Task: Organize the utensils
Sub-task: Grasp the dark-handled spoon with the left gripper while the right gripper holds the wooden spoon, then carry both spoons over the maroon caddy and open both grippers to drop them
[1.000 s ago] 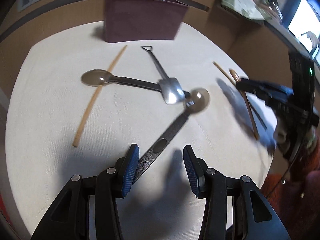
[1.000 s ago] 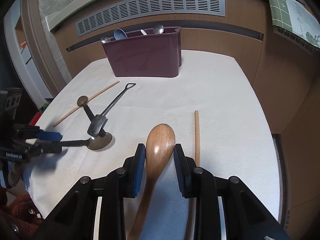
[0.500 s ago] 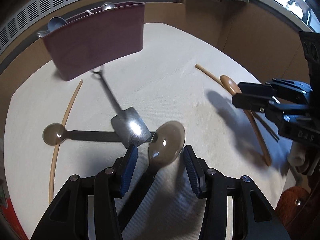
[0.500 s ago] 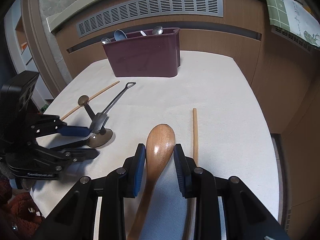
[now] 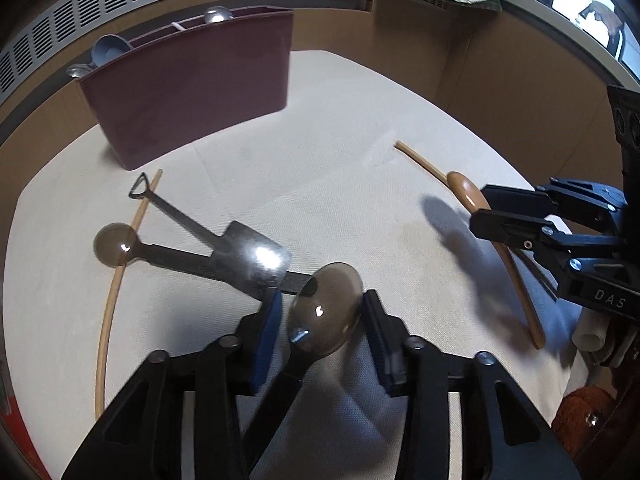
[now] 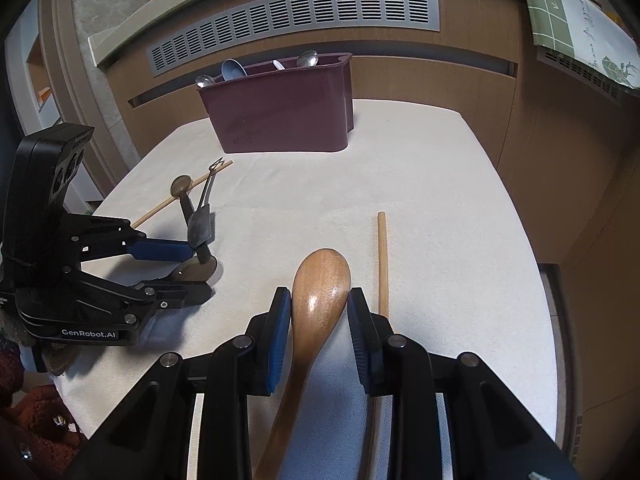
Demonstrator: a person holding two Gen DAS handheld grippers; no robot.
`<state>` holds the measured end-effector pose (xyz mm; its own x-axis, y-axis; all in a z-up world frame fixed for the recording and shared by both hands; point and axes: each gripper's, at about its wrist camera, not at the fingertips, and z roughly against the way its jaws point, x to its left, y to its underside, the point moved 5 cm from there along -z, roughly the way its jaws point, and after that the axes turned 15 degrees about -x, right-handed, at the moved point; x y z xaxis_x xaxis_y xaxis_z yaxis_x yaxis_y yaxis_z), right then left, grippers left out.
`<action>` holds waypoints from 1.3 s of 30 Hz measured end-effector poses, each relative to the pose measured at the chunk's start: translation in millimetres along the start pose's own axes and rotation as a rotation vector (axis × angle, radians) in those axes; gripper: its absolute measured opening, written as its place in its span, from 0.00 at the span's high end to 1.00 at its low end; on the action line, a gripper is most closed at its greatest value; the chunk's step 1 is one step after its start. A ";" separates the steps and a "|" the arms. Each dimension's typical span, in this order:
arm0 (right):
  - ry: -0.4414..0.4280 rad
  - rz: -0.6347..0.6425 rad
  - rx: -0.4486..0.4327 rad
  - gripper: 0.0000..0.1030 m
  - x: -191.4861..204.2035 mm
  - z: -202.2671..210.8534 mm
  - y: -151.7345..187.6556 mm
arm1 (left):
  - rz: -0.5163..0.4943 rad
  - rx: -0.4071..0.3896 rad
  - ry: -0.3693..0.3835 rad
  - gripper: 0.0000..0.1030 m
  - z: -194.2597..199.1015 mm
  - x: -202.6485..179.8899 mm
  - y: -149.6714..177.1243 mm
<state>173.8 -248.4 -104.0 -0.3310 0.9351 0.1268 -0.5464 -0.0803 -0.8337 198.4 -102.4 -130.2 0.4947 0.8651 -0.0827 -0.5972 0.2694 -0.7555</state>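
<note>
A translucent brown spoon (image 5: 326, 308) with a black handle lies on the white cloth, its bowl between my left gripper's (image 5: 324, 320) blue pads. The jaws are closing, with thin gaps still showing on both sides of the bowl. The right wrist view shows this gripper (image 6: 200, 271) from the side, low at the left. My right gripper (image 6: 319, 320) is shut on the bowl of a wooden spoon (image 6: 320, 288) that rests on the cloth. A maroon utensil caddy (image 6: 280, 116) with several spoons in it stands at the far edge.
Left of my left gripper, a metal shovel-shaped spoon (image 5: 248, 256) lies across a second brown spoon (image 5: 114, 245), beside a wooden chopstick (image 5: 116, 280). Another chopstick (image 6: 382, 260) lies right of the wooden spoon. The table (image 6: 440, 200) ends close on the right, and a wood-panelled wall stands behind.
My left gripper has slid forward along the black handle to the brown spoon's bowl, and its jaws have narrowed around it. The right gripper and wooden spoon have stayed put.
</note>
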 end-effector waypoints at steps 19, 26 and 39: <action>-0.005 0.002 -0.093 0.74 6.8 14.6 -30.1 | 0.254 -0.337 -0.119 0.65 102.8 39.9 -47.3; -0.003 0.033 -0.144 0.75 14.7 16.9 -52.0 | 0.264 -0.395 -0.120 0.71 117.6 49.0 -73.0; 0.020 0.133 -0.493 0.75 22.8 66.9 -231.6 | 0.255 -0.667 -0.113 0.71 182.9 81.5 -213.7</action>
<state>241.3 -231.6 127.9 -0.3551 0.9348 -0.0039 -0.0711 -0.0311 -0.9970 250.9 -12.0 143.4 0.3016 0.9147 -0.2691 -0.1554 -0.2313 -0.9604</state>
